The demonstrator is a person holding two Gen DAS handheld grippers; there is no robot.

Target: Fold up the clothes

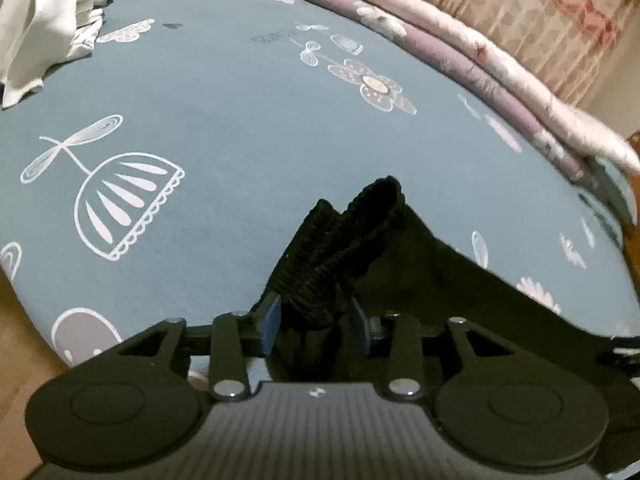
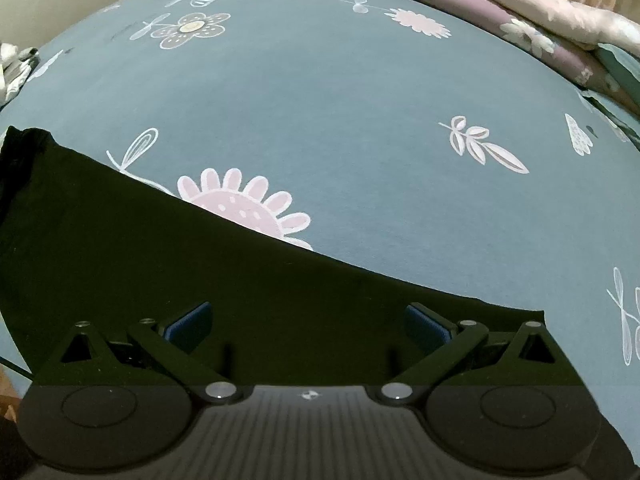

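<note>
Left wrist view: the black garment's (image 1: 400,272) soft ribbed band (image 1: 340,248), toward twelve o'clock, was loosely straddled by the half-open left gripper (image 1: 314,322); limp cloth was best taken by that band. The right gripper (image 2: 308,324) was held wide open, empty.

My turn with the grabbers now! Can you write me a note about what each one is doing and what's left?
Left gripper: ribbed black waistband bunched between its blue pads; whether they still pinch is unclear.
Right gripper: jaws wide open, holding nothing, hovering over the black garment.
That garment lies spread on the blue flower-print bedsheet. White crumpled clothes wait at the far left corner; a purple floral quilt lies along the far edge.
Done: no finished fold seen.
Left: fold the black garment, then the white ones.
</note>
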